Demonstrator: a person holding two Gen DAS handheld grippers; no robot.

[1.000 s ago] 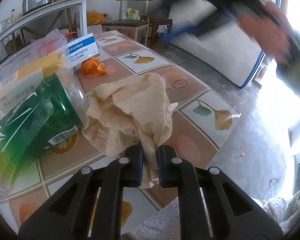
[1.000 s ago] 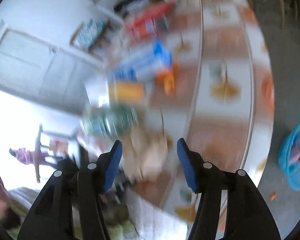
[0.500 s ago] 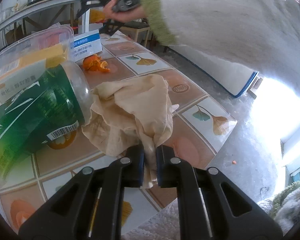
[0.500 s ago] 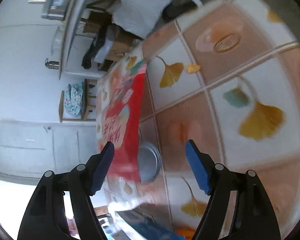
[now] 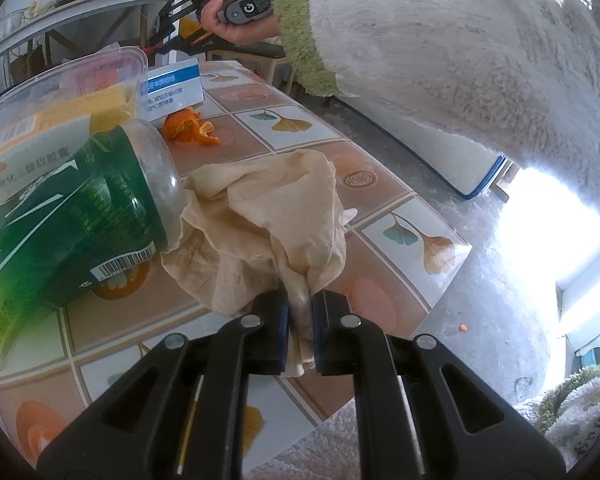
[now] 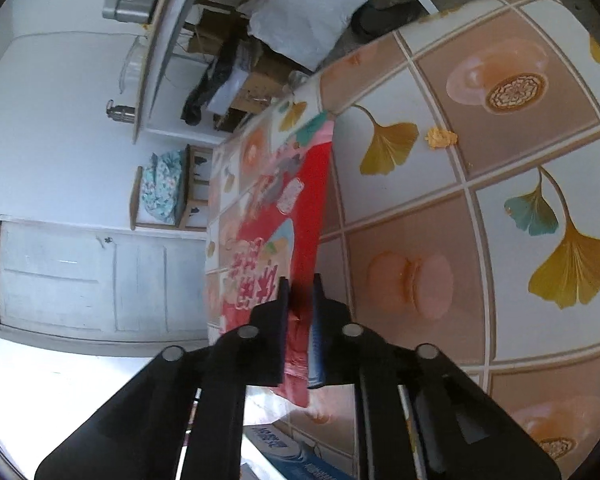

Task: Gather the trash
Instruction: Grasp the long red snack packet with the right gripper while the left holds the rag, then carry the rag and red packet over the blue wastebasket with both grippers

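Note:
My left gripper (image 5: 299, 316) is shut on a crumpled beige paper napkin (image 5: 268, 224) that lies on the tiled table, touching a green-labelled plastic jar (image 5: 72, 216) on its side. Orange peel (image 5: 188, 130) lies farther back by a blue-and-white box (image 5: 172, 90). In the right wrist view my right gripper (image 6: 300, 300) is shut on the edge of a red snack bag (image 6: 276, 220) at the table's far side. The right hand and its gripper also show at the top of the left wrist view (image 5: 236, 8).
A clear plastic tub (image 5: 60, 80) holds boxes behind the jar. The table edge (image 5: 452, 264) drops to a grey floor on the right. A small yellow scrap (image 6: 440, 138) lies on the tablecloth. A shelf, chair and white door stand around the table.
My right gripper swung across the table to the far side and closed on the red bag; it was open before. My left gripper kept its hold on the napkin.

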